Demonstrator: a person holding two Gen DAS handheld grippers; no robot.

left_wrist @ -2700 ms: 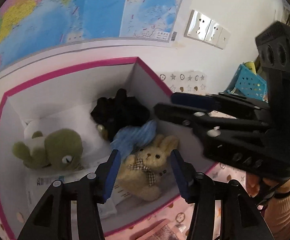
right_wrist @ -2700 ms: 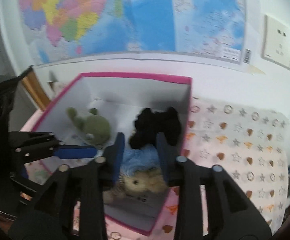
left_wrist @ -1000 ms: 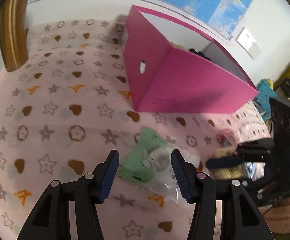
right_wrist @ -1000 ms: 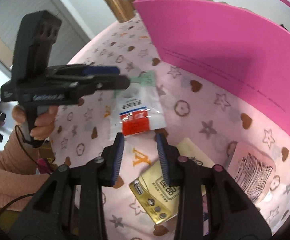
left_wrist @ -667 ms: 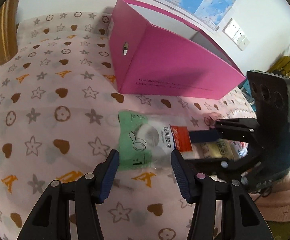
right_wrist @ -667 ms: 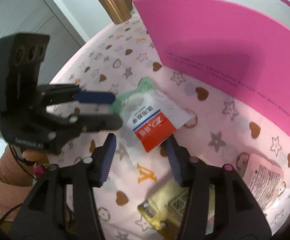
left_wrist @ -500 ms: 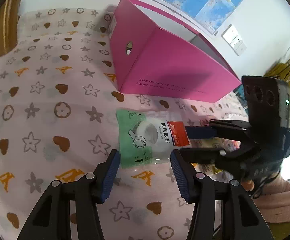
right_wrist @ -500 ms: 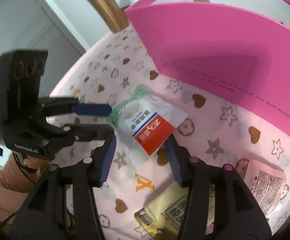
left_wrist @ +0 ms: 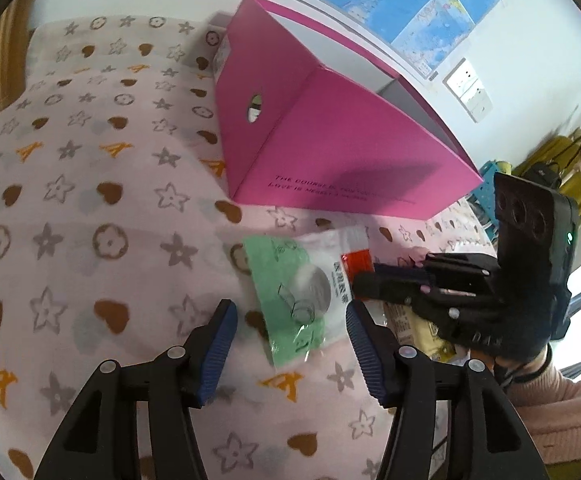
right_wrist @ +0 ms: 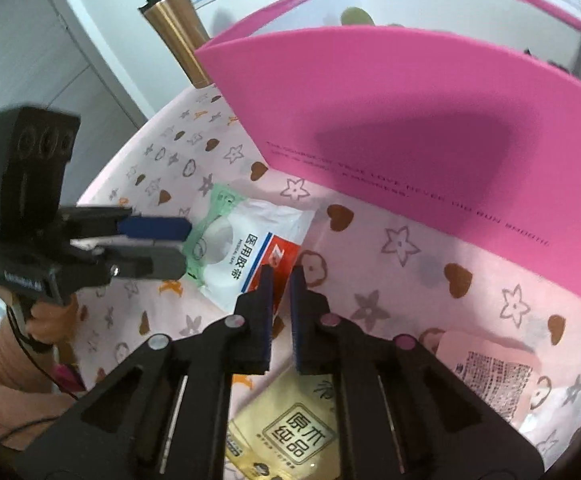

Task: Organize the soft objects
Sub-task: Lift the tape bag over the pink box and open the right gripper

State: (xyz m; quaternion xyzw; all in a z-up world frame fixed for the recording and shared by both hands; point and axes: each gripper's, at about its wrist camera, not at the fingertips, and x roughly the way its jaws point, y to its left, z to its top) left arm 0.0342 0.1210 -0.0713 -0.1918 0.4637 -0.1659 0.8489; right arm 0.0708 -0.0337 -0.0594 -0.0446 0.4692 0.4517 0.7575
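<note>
A flat tape packet [left_wrist: 290,280], green at one end and white with a red corner, lies on the pink patterned cloth [left_wrist: 90,208] in front of the pink box [left_wrist: 330,152]. My right gripper [right_wrist: 281,274] is shut on the packet's [right_wrist: 242,248] red corner. It reaches in from the right [left_wrist: 364,276] in the left wrist view. My left gripper [left_wrist: 288,312] hovers over the green end. Its jaws are opening, the packet lies between them, and the pads do not touch it. From the right wrist it shows at the left [right_wrist: 184,245].
The pink box [right_wrist: 410,120] stands just behind the packet, a green plush [right_wrist: 354,16] peeking over its wall. A yellow tissue pack [right_wrist: 290,432] and a pink packet [right_wrist: 486,364] lie near my right gripper. A copper tumbler [right_wrist: 178,32] stands at the back left.
Both grippers came from over the box down to the cloth in front of it. The right jaws widened, then shut on the packet's red corner. The left jaws spread wider.
</note>
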